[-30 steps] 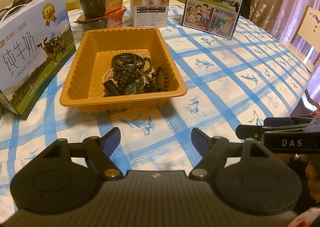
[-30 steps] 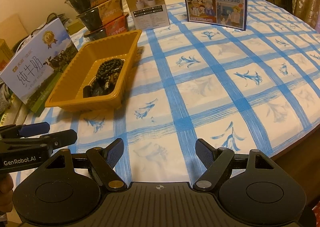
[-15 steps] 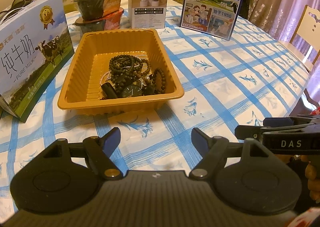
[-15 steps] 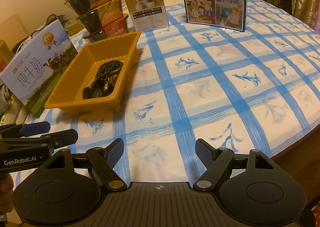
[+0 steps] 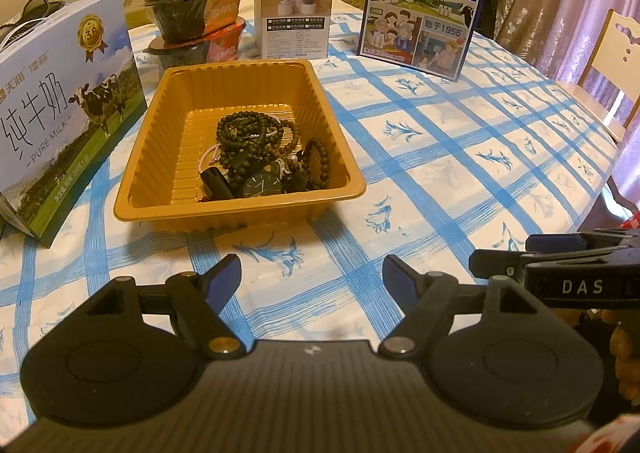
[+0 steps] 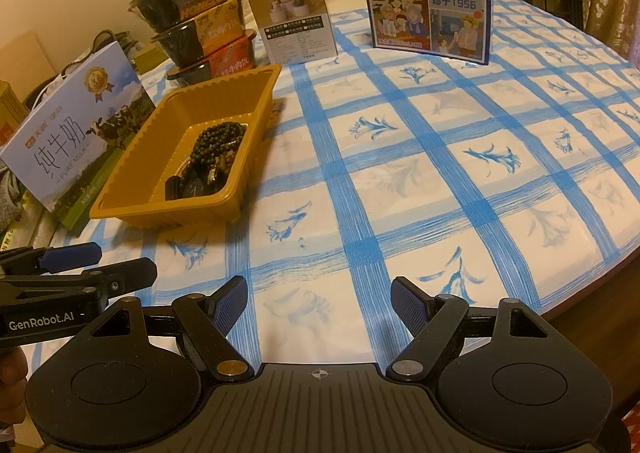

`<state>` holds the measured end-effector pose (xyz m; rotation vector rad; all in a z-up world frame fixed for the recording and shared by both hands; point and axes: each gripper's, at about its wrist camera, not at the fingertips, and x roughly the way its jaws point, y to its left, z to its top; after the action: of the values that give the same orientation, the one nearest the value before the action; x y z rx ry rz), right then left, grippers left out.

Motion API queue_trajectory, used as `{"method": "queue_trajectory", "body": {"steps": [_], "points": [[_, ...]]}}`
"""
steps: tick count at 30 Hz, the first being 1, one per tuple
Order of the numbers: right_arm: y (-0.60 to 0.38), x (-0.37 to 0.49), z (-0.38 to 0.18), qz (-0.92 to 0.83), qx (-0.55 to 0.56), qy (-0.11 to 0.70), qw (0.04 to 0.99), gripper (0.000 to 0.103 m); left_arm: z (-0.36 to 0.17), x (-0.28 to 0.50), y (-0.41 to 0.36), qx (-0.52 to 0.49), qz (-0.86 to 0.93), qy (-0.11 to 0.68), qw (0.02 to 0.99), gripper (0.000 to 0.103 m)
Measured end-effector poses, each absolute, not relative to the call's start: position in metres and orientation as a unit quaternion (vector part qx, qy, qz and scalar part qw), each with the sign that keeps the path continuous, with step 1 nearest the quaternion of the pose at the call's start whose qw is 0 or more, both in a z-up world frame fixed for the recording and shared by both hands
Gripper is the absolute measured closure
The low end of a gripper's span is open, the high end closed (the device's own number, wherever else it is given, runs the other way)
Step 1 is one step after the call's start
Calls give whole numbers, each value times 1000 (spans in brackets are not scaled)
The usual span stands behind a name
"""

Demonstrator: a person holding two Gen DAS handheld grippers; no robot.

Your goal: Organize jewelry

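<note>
Left gripper (image 5: 312,273) spread wide, nothing between its fingers, held above the blue-checked tablecloth (image 5: 440,157). Right gripper (image 6: 318,299) likewise spread and empty, just beside the left one. Orange tray (image 5: 240,205) sits ahead of the left gripper, apart from it; ahead and to the left of the right gripper. Jewelry pile (image 5: 264,157), dark bead bracelets and a black-faced watch (image 5: 262,186), lies in the tray's near right part. Milk cartons, stacked food bowls and a small white box stand around the tray.

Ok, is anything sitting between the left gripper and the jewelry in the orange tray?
Only the tray's near wall. The left gripper is open over bare tablecloth, and the jewelry lies uncovered just behind that wall.
</note>
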<state>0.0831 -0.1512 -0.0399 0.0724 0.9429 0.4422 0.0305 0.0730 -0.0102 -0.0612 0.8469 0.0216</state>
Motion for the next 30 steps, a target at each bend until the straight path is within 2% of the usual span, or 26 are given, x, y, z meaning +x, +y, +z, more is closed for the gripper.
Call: {"method": "queue_trajectory", "body": {"steps": [30], "points": [[-152,82,-37,209,36,448,868,25,-8,30,71,-27,10,408,913,27]]}}
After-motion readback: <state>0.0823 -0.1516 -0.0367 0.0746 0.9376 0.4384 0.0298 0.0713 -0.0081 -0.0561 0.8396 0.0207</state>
